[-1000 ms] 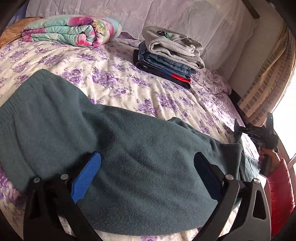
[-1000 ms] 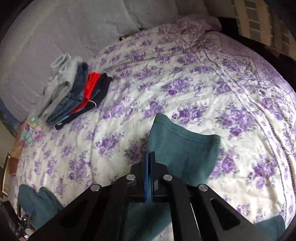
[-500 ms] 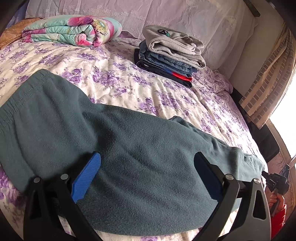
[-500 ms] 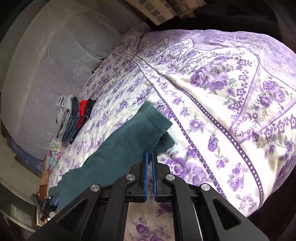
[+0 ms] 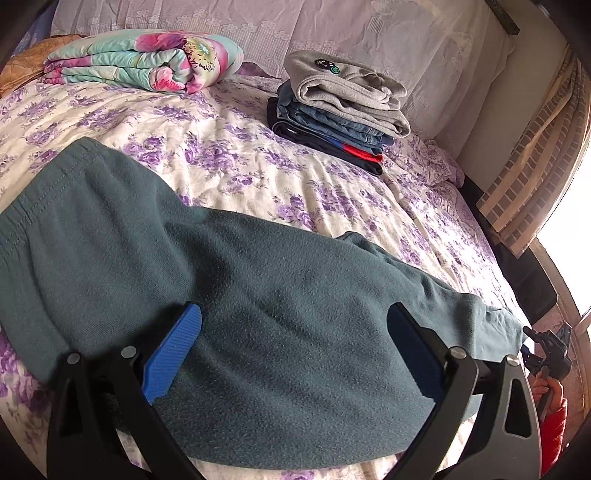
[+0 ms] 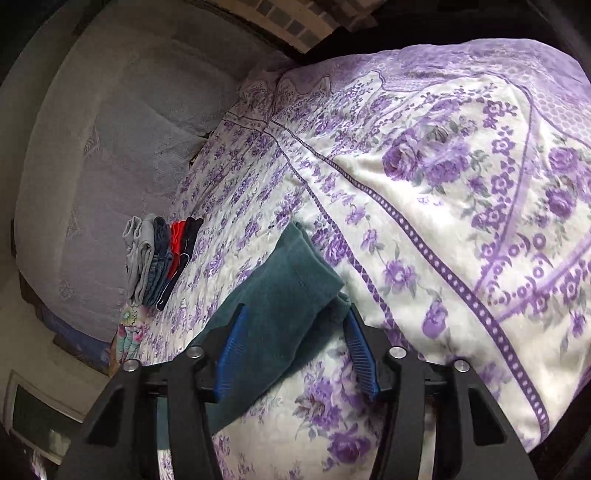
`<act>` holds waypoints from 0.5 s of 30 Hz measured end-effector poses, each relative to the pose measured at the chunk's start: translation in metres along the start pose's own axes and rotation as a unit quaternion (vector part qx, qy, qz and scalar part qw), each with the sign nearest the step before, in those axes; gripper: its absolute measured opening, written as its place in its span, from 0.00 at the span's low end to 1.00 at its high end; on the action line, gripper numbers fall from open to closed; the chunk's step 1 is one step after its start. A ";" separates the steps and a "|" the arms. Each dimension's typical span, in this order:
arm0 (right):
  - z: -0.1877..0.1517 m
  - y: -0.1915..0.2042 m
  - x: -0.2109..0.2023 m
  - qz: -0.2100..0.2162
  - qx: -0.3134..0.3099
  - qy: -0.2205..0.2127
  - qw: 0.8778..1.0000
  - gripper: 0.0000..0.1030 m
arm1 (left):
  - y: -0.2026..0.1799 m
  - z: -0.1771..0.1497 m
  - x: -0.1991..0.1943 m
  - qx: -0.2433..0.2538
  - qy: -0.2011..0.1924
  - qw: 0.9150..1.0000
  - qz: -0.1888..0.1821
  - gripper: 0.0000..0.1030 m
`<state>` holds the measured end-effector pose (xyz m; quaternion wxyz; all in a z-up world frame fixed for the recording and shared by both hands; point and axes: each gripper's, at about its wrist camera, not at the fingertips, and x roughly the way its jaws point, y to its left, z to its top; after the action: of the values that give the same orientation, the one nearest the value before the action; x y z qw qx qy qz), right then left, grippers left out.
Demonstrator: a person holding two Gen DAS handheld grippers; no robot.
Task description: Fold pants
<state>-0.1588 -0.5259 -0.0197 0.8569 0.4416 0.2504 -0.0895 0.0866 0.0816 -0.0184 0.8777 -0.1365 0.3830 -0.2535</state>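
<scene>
Teal fleece pants (image 5: 258, 277) lie flat across the flowered bedspread (image 5: 229, 162), waistband at the left, legs running right. My left gripper (image 5: 293, 310) hovers open just above the thigh area and holds nothing. In the right wrist view the leg's cuff end (image 6: 288, 273) lies on the bed between the spread blue pads of my right gripper (image 6: 295, 310). Its jaws stand apart and do not pinch the cloth. The right gripper (image 5: 546, 350) also shows past the bed's right edge, held by a hand in a red sleeve (image 5: 552, 417).
A stack of folded clothes (image 5: 340, 110) sits near the headboard (image 5: 369, 33); it also shows in the right wrist view (image 6: 159, 258). A rolled floral quilt (image 5: 144, 61) lies at the back left. A curtain (image 5: 528, 177) hangs beyond the bed's right side.
The right gripper, shut on the cuff a second ago, swung down toward the bed's edge, rolled and opened. The leg now lies laid out flat. The left gripper has not moved.
</scene>
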 end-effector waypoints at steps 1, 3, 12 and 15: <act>0.003 0.004 0.000 0.021 0.007 0.001 1.000 0.12 | 0.000 0.000 0.000 0.000 0.000 1.000 0.000 0.95; 0.008 0.029 -0.020 0.042 -0.040 -0.032 0.998 0.12 | 0.000 0.000 0.000 0.002 0.001 1.000 0.001 0.95; -0.001 -0.008 -0.048 -0.105 -0.064 -0.046 0.991 0.33 | 0.001 0.000 -0.003 -0.001 -0.002 1.000 -0.005 0.95; 0.000 0.026 -0.072 -0.128 -0.124 -0.136 0.975 0.45 | 0.000 0.000 -0.003 0.001 0.000 1.000 -0.002 0.95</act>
<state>-0.2108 -0.5158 0.0351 0.9123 0.2798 0.1955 -0.2262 0.0852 0.0832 -0.0169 0.8775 -0.1362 0.3825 -0.2554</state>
